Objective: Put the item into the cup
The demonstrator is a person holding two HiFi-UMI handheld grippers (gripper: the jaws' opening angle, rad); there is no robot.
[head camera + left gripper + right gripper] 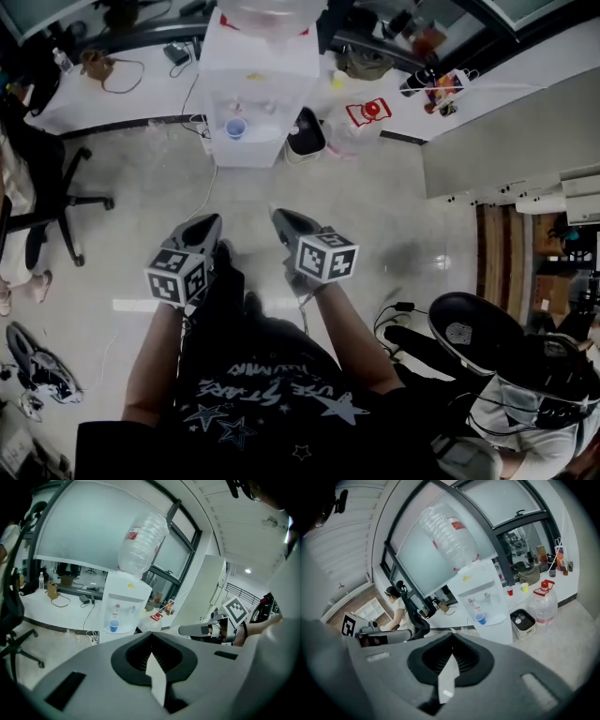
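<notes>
Left gripper [208,227]: I read its jaws as closed tip to tip in the left gripper view [151,635]; nothing sits between them; in the head view it hangs low in front of the person's body, pointing toward the dispenser
Right gripper [282,219]: jaws pressed together in the right gripper view [452,637] as well; I see nothing in its grasp; it is held just beside the left one, their marker cubes level with each other
Cup [235,128]: blue, upright on the drip tray of the water dispenser [260,89]; well apart from both grippers, across a stretch of pale floor [375,216]; I also find it in the left gripper view [114,626] and the right gripper view [480,618]
Dispenser: white cabinet [125,603] with a clear bottle [142,540] inverted on top; it stands against a long white counter [112,89]
Beside the dispenser: a small dark bin [306,134] on the floor to its right; next to that a clear water jug [543,604] with a red handle
Item: I cannot make it out in any view
Left edge: an office chair [58,202] on castors
</notes>
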